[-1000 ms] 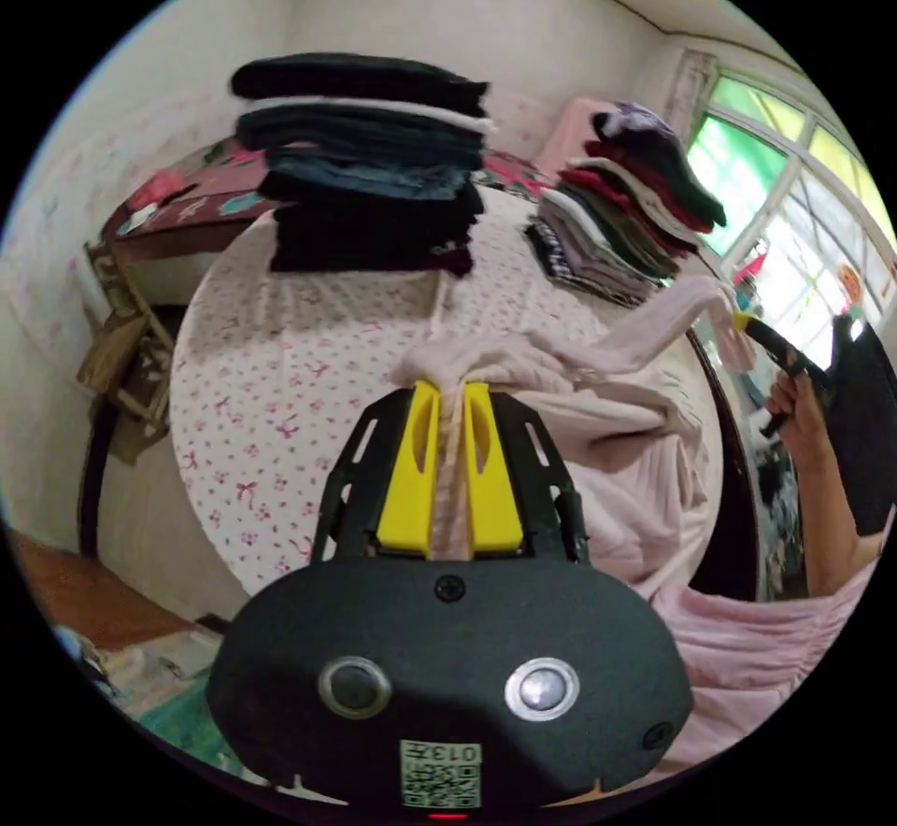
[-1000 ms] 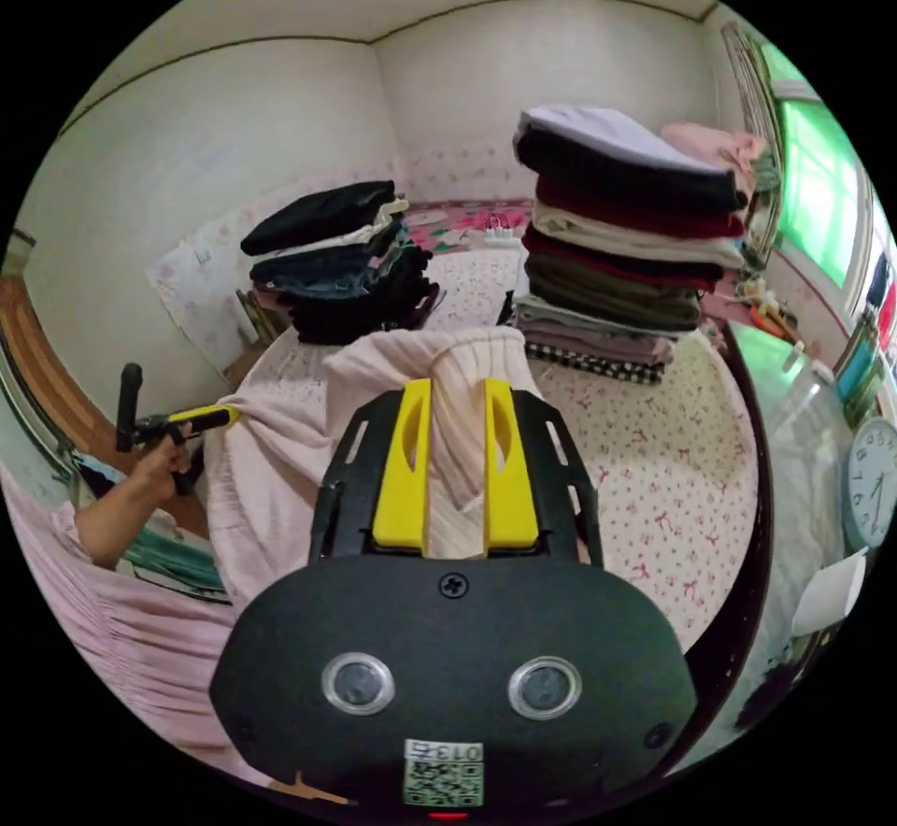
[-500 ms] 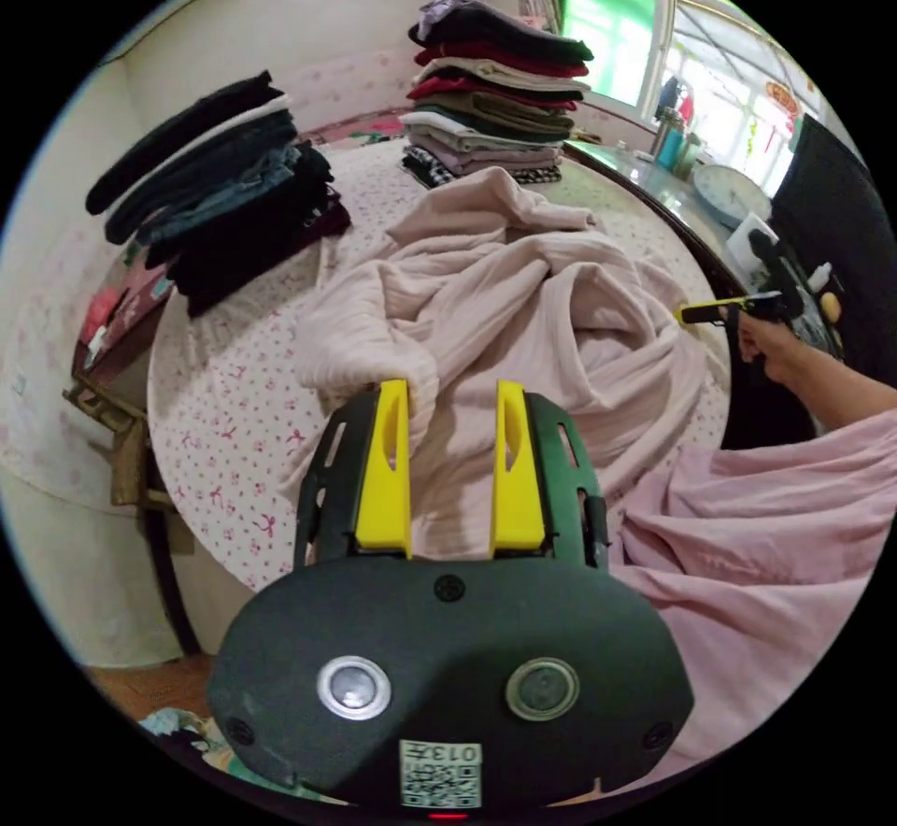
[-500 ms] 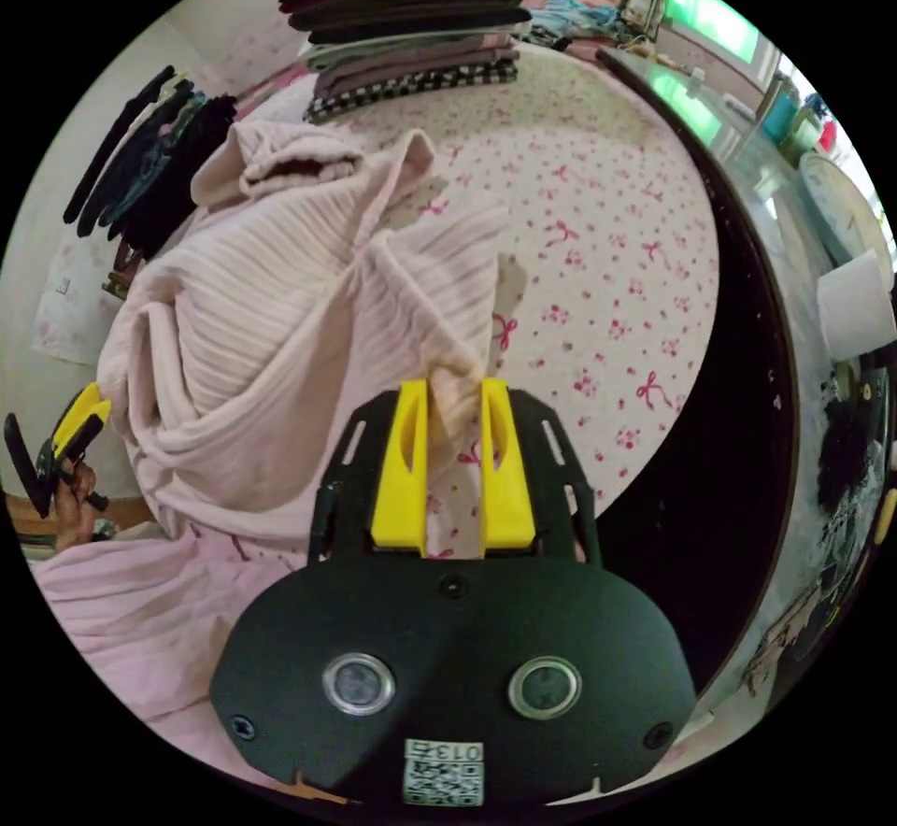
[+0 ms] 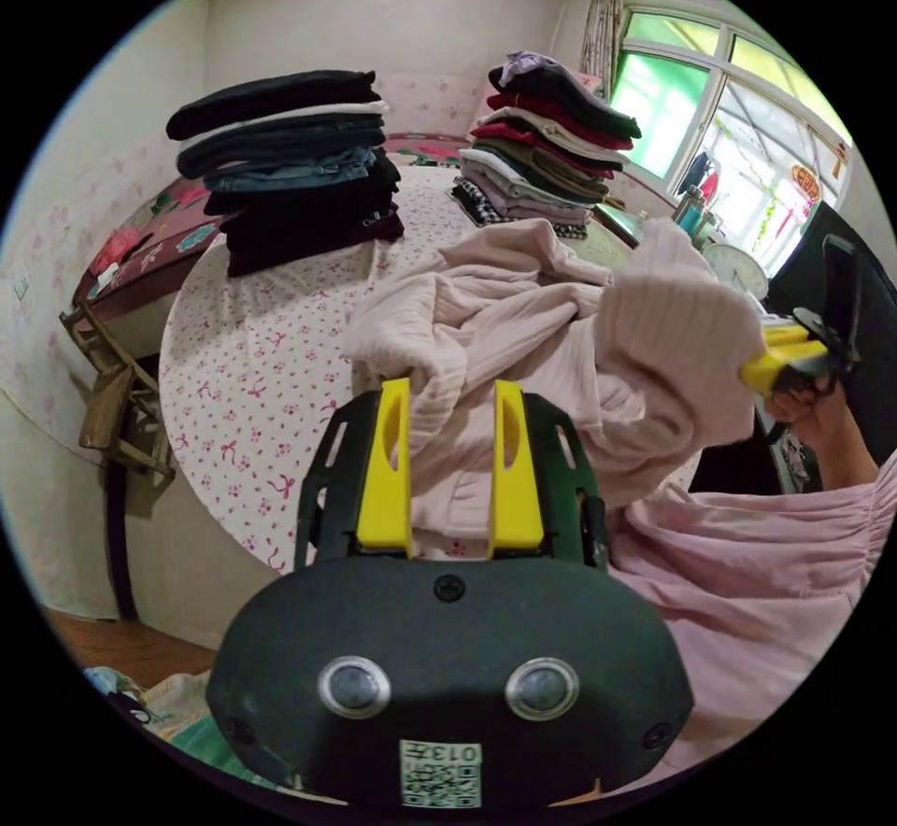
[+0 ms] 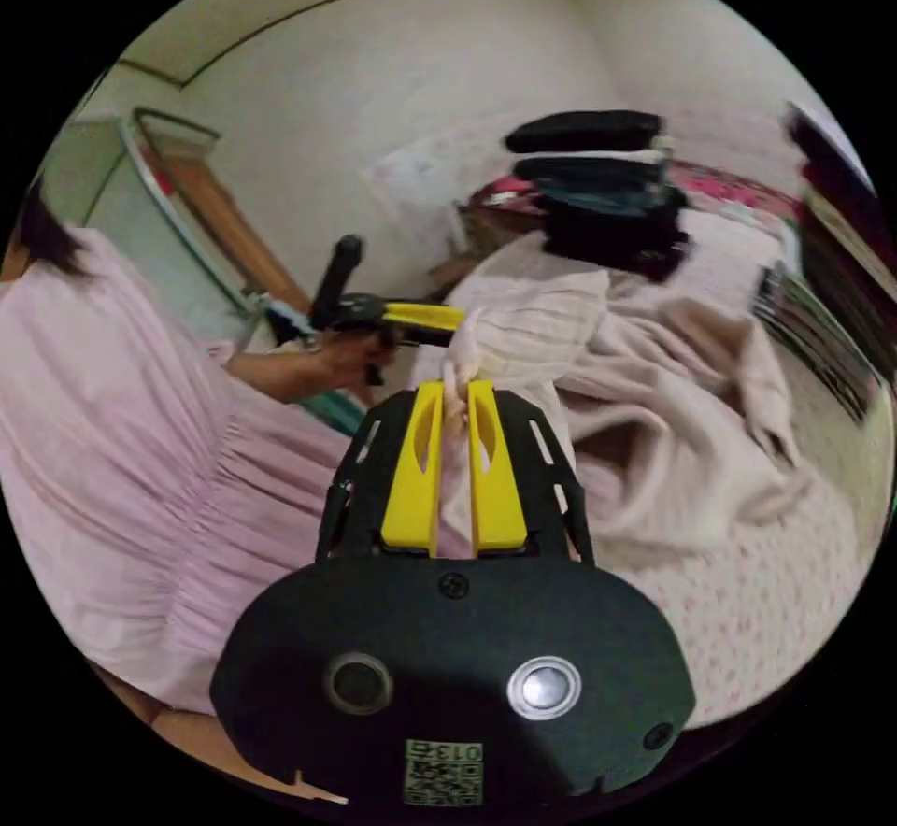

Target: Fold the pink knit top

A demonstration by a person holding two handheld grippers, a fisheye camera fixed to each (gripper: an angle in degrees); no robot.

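On the round table with the bow-print cloth [image 5: 243, 368], the pale pink ribbed knit top [image 5: 523, 321] lies bunched. Left gripper [image 5: 452, 396]: jaws wide, fabric between. Right gripper [image 6: 456, 396]: jaws clamped on a lifted edge.

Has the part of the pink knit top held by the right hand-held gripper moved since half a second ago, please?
Yes. The right hand-held gripper has lifted that part of the pink knit top off the tablecloth.
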